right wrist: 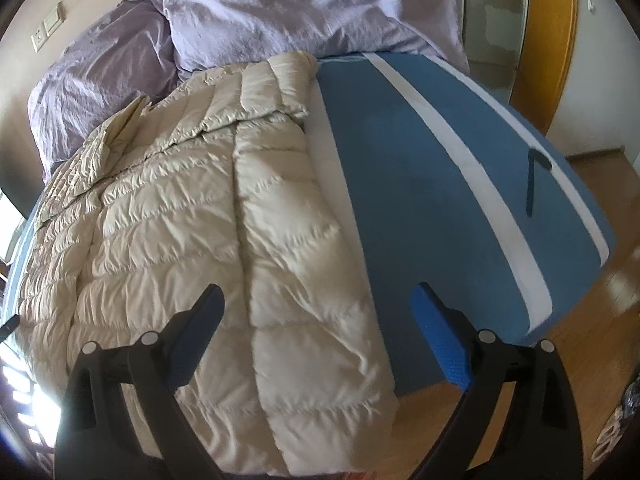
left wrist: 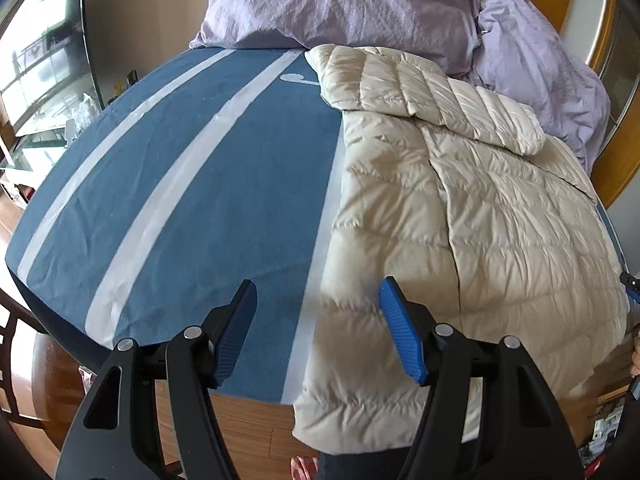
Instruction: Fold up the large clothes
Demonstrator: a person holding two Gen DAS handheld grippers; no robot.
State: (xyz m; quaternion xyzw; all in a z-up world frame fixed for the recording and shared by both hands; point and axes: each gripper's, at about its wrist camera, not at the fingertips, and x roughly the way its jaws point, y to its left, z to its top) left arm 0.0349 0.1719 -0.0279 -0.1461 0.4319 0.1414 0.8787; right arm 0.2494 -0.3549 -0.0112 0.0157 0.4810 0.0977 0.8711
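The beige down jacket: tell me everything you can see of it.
The beige down jacket is a shiny, puffy quilted garment, stitched in horizontal channels. It lies spread flat on the blue bed cover with white stripes, its hem hanging over the near edge. One sleeve is folded across the upper body. Its far end reaches the lilac pillows. The left gripper and the right gripper both hover open above the hem end, neither touching it.
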